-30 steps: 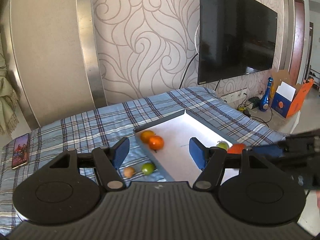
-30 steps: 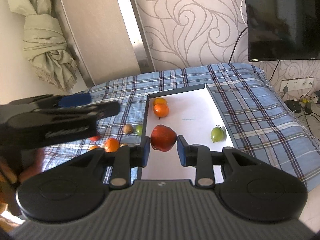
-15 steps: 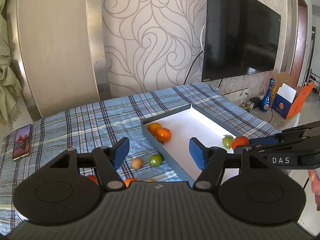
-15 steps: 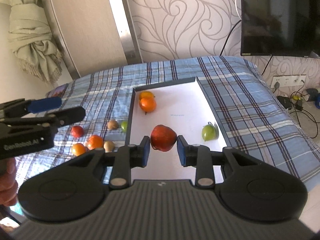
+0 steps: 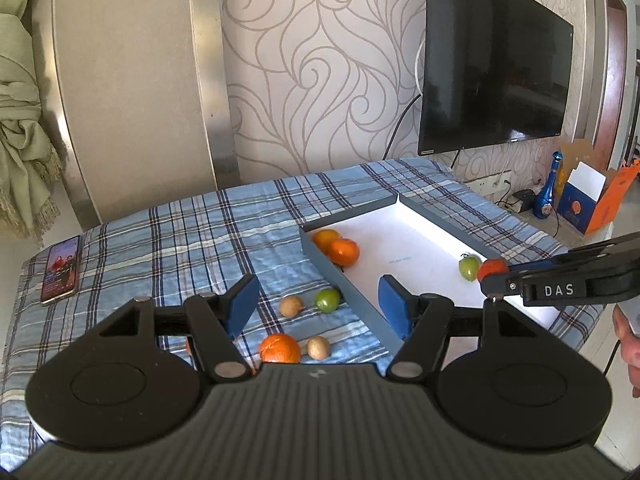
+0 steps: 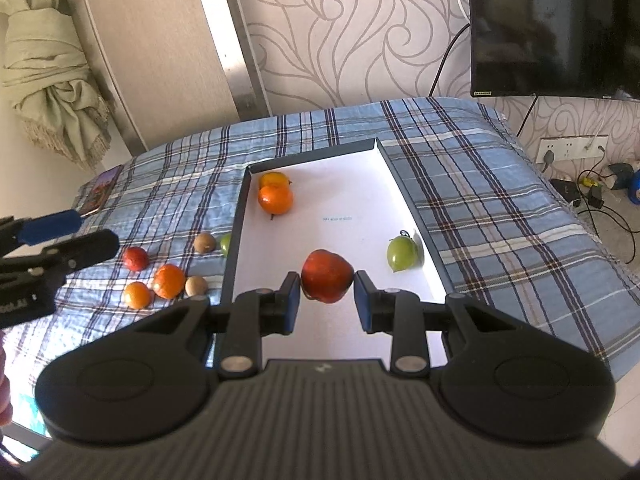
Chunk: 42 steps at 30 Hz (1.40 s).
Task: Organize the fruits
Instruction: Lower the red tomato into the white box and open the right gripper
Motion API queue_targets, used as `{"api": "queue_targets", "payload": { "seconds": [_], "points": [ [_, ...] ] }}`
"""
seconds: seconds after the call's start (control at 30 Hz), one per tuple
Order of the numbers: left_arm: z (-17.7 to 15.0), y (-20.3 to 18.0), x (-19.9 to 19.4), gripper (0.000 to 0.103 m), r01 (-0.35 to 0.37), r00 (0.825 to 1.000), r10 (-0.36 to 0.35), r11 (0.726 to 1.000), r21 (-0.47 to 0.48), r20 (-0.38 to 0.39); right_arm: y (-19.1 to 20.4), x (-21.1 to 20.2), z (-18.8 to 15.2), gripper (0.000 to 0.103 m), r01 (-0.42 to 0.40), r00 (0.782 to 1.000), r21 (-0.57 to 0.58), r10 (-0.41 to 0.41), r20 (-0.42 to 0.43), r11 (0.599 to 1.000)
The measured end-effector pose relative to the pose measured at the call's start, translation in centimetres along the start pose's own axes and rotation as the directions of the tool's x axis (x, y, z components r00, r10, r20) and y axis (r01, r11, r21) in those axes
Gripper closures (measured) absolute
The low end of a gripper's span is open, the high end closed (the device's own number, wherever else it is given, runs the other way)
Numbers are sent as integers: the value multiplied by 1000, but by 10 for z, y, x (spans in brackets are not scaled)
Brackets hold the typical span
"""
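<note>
Fruit first: the red apple [image 6: 327, 276] is pinched between the blue pads of the right claw [image 6: 325, 296], hanging over the near part of the white tray [image 6: 340, 184]; its skin is red shading to orange, a little lopsided. Inside the tray, two oranges [image 6: 275, 199] sit touching in the far left corner, and a green fruit [image 6: 402, 255] with a stem lies by the right wall. Out on the cloth left of the tray lie a small red fruit [image 6: 135, 258], two more oranges [image 6: 169, 281], two brown round fruits [image 6: 204, 242] and another green one [image 5: 328, 300], just beside the tray wall. The left claw [image 5: 316, 308] stands about half open, nothing between its pads, above that loose bunch. All of it rests on a blue plaid cloth [image 5: 192, 232] covering the surface, with a phone [image 5: 61, 269] near its far left corner. Behind: swirl-patterned wallpaper [image 5: 320, 80], a dark television [image 5: 492, 80] mounted on it, a knotted pale-green curtain [image 6: 52, 80], and cables and sockets [image 6: 568, 152] on the right.
</note>
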<state>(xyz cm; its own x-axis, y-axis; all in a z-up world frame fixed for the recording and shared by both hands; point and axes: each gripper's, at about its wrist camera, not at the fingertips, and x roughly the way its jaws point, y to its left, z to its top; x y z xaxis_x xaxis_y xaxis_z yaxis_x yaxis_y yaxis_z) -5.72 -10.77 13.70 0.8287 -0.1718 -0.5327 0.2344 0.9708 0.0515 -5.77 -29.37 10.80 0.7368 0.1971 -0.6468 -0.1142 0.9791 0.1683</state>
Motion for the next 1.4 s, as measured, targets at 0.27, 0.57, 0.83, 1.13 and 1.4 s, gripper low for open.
{"api": "queue_targets", "payload": {
  "seconds": [0.27,0.57,0.83,1.13,1.4],
  "points": [
    [-8,3,1,32,-11,1000,11,1000,-17,-26,-1,8,-5,71,31,999,-37,-31,-8,999],
    [-17,12,-2,32,-39,999,38,999,-34,-37,-5,26,-1,69,66,998,-42,-67,-12,997],
    [-23,29,-2,32,-65,997,62,996,-67,-44,-1,30,-1,70,92,996,-60,-92,-7,994],
    [-33,44,1,32,-70,996,66,995,-74,-59,2,19,2,70,107,994,-47,-106,21,993],
    [-43,57,7,32,-67,995,62,995,-70,-76,27,6,2,70,70,997,-66,-67,40,995]
  ]
}}
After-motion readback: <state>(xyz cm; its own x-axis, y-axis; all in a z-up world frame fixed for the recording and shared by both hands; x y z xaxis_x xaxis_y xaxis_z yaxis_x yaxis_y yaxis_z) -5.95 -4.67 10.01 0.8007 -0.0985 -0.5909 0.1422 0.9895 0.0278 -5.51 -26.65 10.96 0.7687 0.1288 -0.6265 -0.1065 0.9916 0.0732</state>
